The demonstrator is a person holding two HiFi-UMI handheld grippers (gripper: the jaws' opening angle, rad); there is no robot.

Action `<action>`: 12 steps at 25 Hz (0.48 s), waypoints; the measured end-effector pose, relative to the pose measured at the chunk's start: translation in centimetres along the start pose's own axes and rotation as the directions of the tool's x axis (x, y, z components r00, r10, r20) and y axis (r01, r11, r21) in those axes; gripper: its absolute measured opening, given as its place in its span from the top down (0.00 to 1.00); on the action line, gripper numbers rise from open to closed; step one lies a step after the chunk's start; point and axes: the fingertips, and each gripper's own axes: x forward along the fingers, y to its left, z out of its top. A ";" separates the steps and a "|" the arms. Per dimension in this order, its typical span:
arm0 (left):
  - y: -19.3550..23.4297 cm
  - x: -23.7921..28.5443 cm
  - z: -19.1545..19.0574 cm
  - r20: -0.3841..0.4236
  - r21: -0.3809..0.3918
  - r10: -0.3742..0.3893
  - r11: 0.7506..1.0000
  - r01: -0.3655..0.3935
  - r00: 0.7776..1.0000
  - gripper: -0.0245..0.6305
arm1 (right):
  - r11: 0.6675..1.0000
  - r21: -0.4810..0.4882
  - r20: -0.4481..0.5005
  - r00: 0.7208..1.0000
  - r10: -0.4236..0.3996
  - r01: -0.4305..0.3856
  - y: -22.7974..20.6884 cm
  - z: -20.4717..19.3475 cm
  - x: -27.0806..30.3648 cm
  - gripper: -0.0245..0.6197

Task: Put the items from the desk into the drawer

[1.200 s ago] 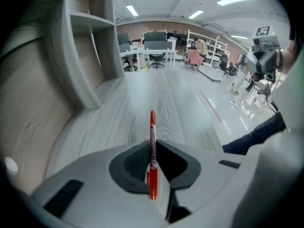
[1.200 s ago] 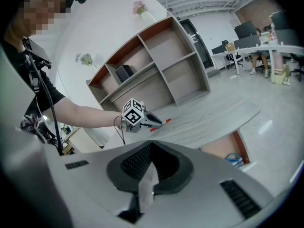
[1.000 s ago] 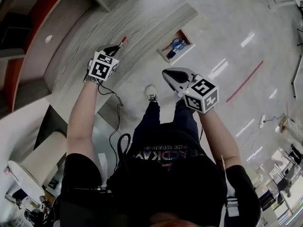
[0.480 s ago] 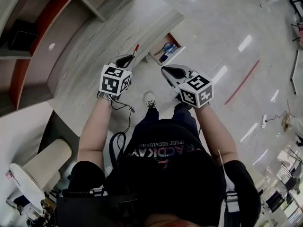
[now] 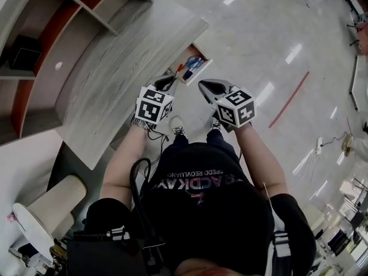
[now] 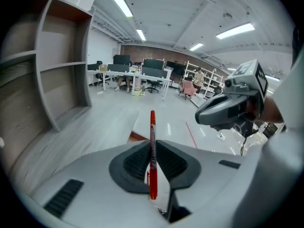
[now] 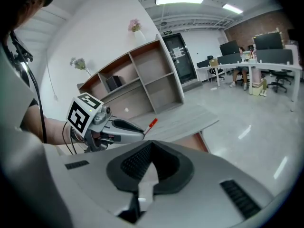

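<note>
Your left claw point(image 6: 152, 146) pinches the red pen point(image 6: 152, 122) mid-barrel, near the drawer point(image 5: 199, 71). It's light, stiff and slick (may pivot), so grip firmly. Your right claw point(image 7: 151, 145) is closed and empty.

the person stands at the end of a grey wood-grain desk point(image 5: 109, 79), both arms held out in front. the left gripper point(image 5: 168, 80) has a red pen point(image 5: 179, 68) sticking out past its tip, right at the open drawer point(image 5: 199, 71), where some blue items point(image 5: 194, 62) lie. the right gripper point(image 5: 206, 86) hangs just beside it, over the shiny floor point(image 5: 259, 33).
</note>
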 end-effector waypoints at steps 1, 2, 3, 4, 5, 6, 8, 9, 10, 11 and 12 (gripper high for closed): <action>-0.4 0.4 0.0 -0.003 -0.001 -0.004 1.000 0.004 1.000 0.89 | 1.000 0.009 -0.003 1.000 -0.005 0.005 -0.4 -0.3 -0.1 0.94; -0.7 0.9 0.0 -0.003 -0.002 -0.007 1.000 0.007 1.000 0.89 | 1.000 0.017 -0.005 1.000 -0.010 0.010 -0.8 -0.6 -0.3 0.94; -1.0 1.3 0.1 -0.003 -0.002 -0.008 1.000 0.008 1.000 0.89 | 1.000 0.026 -0.006 1.000 -0.015 0.015 -1.2 -0.9 -0.4 0.94; -1.2 1.8 0.2 -0.002 0.000 -0.007 1.000 0.007 1.000 0.89 | 0.999 0.033 -0.006 1.000 -0.019 0.019 -1.6 -1.3 -0.5 0.94; -1.5 2.3 0.2 -0.002 0.005 -0.004 1.000 0.004 1.000 0.89 | 0.999 0.041 -0.007 1.000 -0.022 0.023 -1.9 -1.6 -0.5 0.94; -1.7 2.8 0.1 -0.003 0.012 0.001 1.000 0.000 1.000 0.89 | 0.998 0.049 -0.009 1.000 -0.026 0.027 -2.3 -2.0 -0.5 0.94; -2.3 4.0 -0.1 -0.009 0.028 0.012 1.000 -0.011 1.000 0.89 | 0.997 0.070 -0.011 0.999 -0.033 0.033 -3.0 -2.9 -0.7 0.94; -2.6 4.6 -0.3 -0.012 0.035 0.016 0.999 -0.016 1.000 0.89 | 0.996 0.081 -0.011 0.999 -0.034 0.035 -3.4 -3.3 -0.8 0.94; -2.9 5.3 -0.4 -0.014 0.037 0.020 0.999 -0.019 1.000 0.89 | 0.995 0.091 -0.011 0.999 -0.034 0.035 -3.8 -3.7 -0.8 0.94; -3.1 5.9 -0.5 -0.017 0.036 0.022 0.999 -0.021 1.000 0.89 | 0.994 0.101 -0.011 0.999 -0.032 0.033 -4.2 -4.1 -0.8 0.94; -3.3 6.5 -0.7 -0.020 0.032 0.024 0.999 -0.024 1.000 0.89 | 0.993 0.110 -0.012 0.999 -0.029 0.030 -4.4 -4.4 -0.7 0.94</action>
